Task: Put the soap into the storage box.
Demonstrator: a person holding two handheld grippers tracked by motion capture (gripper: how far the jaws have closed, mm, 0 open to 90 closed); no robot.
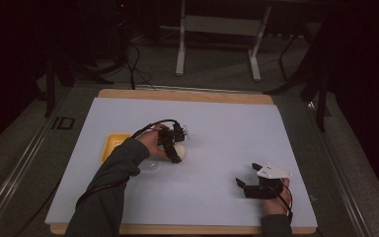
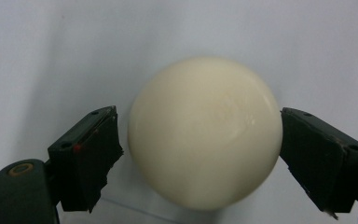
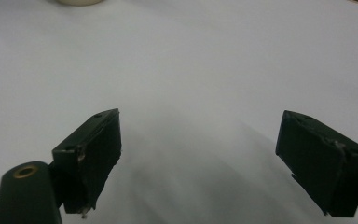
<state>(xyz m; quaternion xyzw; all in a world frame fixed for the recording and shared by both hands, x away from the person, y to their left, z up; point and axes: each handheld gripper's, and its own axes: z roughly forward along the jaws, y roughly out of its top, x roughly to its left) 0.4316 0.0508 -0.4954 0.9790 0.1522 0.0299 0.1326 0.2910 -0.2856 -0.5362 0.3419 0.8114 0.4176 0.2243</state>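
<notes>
while the cream ball (image 2: pixel 205 133) sits on the white sheet (image 1: pixel 217 133) just right of the yellow tray (image 1: pixel 109 144), the left gripper (image 2: pixel 200 149) straddles it unclenched, pads not pressing; smooth, hard and likely slippery, it wants gripping across its widest middle; the right gripper (image 3: pixel 205 158) gapes empty.

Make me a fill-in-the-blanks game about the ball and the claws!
1. The ball between the left claw jaws is ____ in colour.
2. The right claw holds ____.
3. The tray beside the left sleeve is ____.
Missing words: cream; nothing; yellow
</notes>
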